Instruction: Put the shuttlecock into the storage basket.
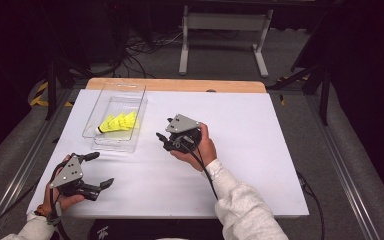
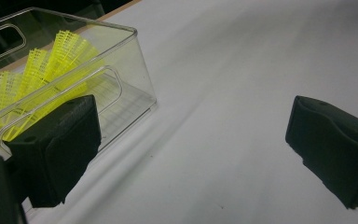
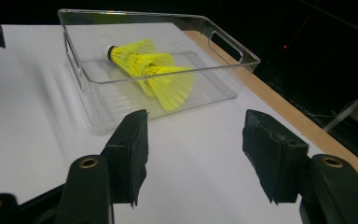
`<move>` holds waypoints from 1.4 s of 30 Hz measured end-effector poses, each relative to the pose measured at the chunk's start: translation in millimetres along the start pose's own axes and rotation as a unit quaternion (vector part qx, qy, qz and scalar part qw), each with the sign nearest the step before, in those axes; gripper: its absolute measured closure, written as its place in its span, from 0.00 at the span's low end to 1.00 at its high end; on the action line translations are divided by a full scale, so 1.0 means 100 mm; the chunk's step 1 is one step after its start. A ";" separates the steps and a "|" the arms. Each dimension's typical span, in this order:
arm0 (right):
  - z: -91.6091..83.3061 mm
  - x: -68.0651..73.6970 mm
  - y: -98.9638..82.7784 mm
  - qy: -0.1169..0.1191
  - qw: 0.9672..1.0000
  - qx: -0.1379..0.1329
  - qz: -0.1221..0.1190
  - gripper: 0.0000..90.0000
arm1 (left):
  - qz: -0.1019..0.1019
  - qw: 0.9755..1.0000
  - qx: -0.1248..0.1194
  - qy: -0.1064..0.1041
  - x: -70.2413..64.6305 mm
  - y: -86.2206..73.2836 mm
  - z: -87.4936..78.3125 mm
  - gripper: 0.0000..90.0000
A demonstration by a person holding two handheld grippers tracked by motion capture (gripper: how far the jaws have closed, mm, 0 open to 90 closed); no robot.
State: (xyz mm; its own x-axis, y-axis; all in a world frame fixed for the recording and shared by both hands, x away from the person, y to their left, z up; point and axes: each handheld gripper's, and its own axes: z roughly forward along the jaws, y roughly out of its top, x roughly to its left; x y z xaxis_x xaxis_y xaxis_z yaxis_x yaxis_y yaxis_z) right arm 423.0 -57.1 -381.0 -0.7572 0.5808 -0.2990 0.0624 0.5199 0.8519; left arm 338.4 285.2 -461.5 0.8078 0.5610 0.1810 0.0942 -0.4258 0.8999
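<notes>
White sheeting covers the table [image 1: 260, 150], with a dark floor and a metal stand behind it. At its far left corner stands a clear plastic bin [image 1: 96, 112], and in it lie yellow shuttlecocks [image 1: 120, 122] nested in a stack, the white cork end turned left in the high view. The right gripper [image 1: 163, 134], held in a hand in a pale sleeve, hovers just beside the bin's near right corner; its jaws stand apart with nothing between them, and the shuttlecocks [image 3: 151, 70] lie ahead of them, beyond the bin wall [image 3: 121, 88]. The left gripper [image 1: 98, 170] hangs nearer the table's front edge, its jaws wide apart and empty; the bin [image 2: 135, 60] and shuttlecocks [image 2: 51, 60] sit ahead and to its left.
</notes>
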 end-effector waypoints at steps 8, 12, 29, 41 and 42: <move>-0.07 -0.04 -0.05 -0.007 1.000 0.000 0.003 0.46 | -0.001 1.000 0.000 0.001 0.00 0.00 0.01 0.05; -0.11 -0.07 -0.07 -0.013 1.000 0.000 0.005 0.46 | -0.001 1.000 0.001 0.000 -0.01 0.00 0.01 0.05; -0.21 -0.12 -0.16 -0.027 1.000 0.002 0.002 0.42 | -0.001 1.000 0.003 0.000 -0.01 0.00 0.02 0.05; -0.25 -0.13 -0.23 -0.035 0.999 0.003 -0.003 0.32 | -0.001 1.000 0.005 -0.003 -0.01 0.00 0.02 0.05; -0.26 -0.13 -0.24 -0.034 0.999 0.002 0.000 0.31 | -0.001 1.000 0.004 -0.002 -0.01 0.00 0.02 0.05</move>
State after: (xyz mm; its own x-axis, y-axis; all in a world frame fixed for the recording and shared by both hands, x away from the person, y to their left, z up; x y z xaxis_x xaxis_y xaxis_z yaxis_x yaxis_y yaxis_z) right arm 414.9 -93.6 -386.4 -0.7115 0.6218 -0.3274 0.0648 0.5220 0.8505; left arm 339.1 283.6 -462.7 0.8100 0.5589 0.1775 0.1005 -0.4305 0.8970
